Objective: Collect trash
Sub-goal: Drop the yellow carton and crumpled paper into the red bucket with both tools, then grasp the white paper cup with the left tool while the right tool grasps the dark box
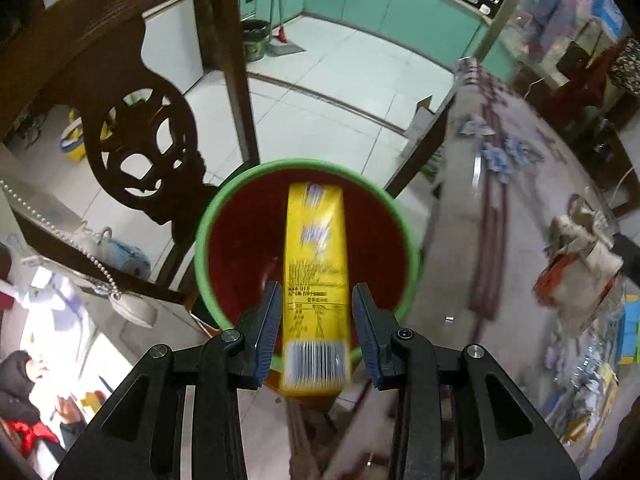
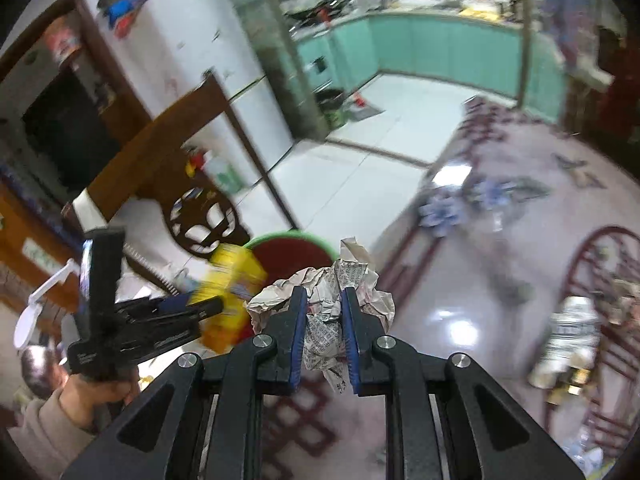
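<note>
Item 1: yellow carton. Long, printed box with a barcode at its near end, hanging lengthwise between the jaws of the left gripper, directly above the mouth of the bin. There is a visible gap on each side between carton and pads, so whether it is clamped or already let go cannot be told; the jaws stand only a little wider than the box. Likely light, stiff-walled, probably empty; slick print. Best taken across its narrow faces, near mid-length.

Item 2: crumpled newspaper. A loose wad pinched in the right gripper, whose jaws are nearly closed on its lower fold. It is beside the bin's rim, not yet over it. Judged very light, soft, springy; a grip on the dense core holds better than one on a loose edge, which could tear.

Item 3: bin, green rim, dark red inside, apparently empty, standing just off the edge of the counter near a carved wooden chair.

Item 4: other clutter on the counter, blurred; contents uncertain.
</note>
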### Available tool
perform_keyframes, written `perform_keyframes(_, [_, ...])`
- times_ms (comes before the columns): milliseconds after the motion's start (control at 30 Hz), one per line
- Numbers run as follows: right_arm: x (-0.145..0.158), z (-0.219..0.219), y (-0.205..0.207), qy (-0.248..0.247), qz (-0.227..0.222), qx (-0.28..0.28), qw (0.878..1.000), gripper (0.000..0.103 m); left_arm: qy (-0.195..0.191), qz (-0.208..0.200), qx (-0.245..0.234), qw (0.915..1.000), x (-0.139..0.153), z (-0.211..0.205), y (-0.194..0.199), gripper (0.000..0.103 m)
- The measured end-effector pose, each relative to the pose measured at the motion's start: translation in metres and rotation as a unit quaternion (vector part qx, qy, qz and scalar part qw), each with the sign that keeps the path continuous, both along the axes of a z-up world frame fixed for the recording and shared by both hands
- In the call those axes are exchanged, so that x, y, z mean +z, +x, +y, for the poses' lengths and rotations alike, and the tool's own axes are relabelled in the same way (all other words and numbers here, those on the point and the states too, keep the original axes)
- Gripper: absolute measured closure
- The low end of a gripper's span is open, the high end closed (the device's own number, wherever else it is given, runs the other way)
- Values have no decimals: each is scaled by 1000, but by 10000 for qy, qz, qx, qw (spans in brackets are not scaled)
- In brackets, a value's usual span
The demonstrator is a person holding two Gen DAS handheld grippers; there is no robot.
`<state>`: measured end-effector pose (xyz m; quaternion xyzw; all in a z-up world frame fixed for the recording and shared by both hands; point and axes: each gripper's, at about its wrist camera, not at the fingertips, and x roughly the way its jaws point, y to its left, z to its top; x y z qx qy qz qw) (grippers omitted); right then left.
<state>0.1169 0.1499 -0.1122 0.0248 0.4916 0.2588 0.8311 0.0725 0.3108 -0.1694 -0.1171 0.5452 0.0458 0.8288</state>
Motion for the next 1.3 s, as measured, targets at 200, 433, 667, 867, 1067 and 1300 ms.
perform_keyframes(200, [-40,52,19,-135,43,365,9992,88,-91,171,98,9998,-18,17,13,68])
perform_keyframes(433, [-58,67,28,-154,232,457,9986,88,-134,119,84,9998,-17,21,17,69])
perform_keyframes(667, [-57,60,29,-25,274,310,9991,78,-99,-10,222,9997,-12,25,16,29])
perform_keyframes(867, [-35,36,19,-8,79,45,10000,73,-22,-103,64,9999,-2,15,15,29])
perform_keyframes(1067, [-7,-18,-7,-40,-123,-521,9986,73,-39,-228,-154,9996,9,-4,14,29])
perform_keyframes(1300, [0,-101,-44,-301,-112,-1450,9889,64,-93,-265,-721,9970,15,-51,18,29])
